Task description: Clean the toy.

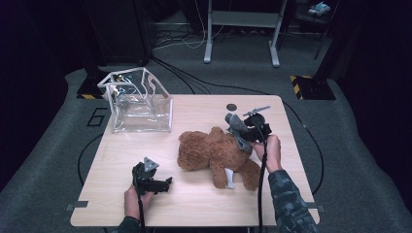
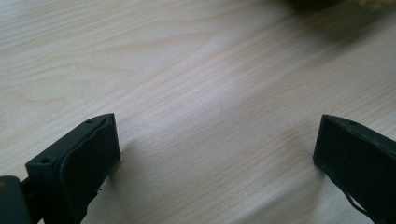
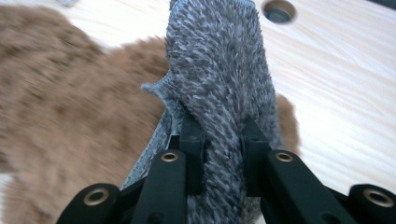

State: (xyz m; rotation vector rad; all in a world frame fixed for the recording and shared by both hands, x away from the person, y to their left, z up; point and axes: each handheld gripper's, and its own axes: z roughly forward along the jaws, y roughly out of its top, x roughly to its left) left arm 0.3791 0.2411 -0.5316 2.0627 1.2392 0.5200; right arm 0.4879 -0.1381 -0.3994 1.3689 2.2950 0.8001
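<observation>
Your right gripper [image 1: 241, 130] is clamped on a grey cloth [image 1: 237, 127], holding it against the upper right side of the bear [image 1: 214, 154]. In the right gripper view the jaws pinch a fold of the cloth [image 3: 219, 84], which rises from between them and hides the pads, so you cannot see how deep the bite goes. The bear [image 3: 70, 116] is blurred there and lies partly under the cloth.

The bear lies near the middle of the table [image 1: 121, 160], with a white tag [image 1: 229, 177] at its near side. Your left gripper [image 1: 165, 185] rests on the table to the near left of the bear, apart from it, its jaws spread wide with nothing between them. The left gripper view shows bare wood [image 2: 196, 93] between its jaws, and a dark, cut-off sliver of the bear at the top edge.

A clear bag [image 1: 141, 104] stands open at the far left of the bear, well apart from it. A small dark disc [image 1: 231, 107] lies on the table just beyond the cloth; in the right gripper view it [image 3: 279, 10] reads as a round hole or cap, and you cannot tell which. Nothing stands between the bear and the bag. The bear's face is turned away and hard to make out.
</observation>
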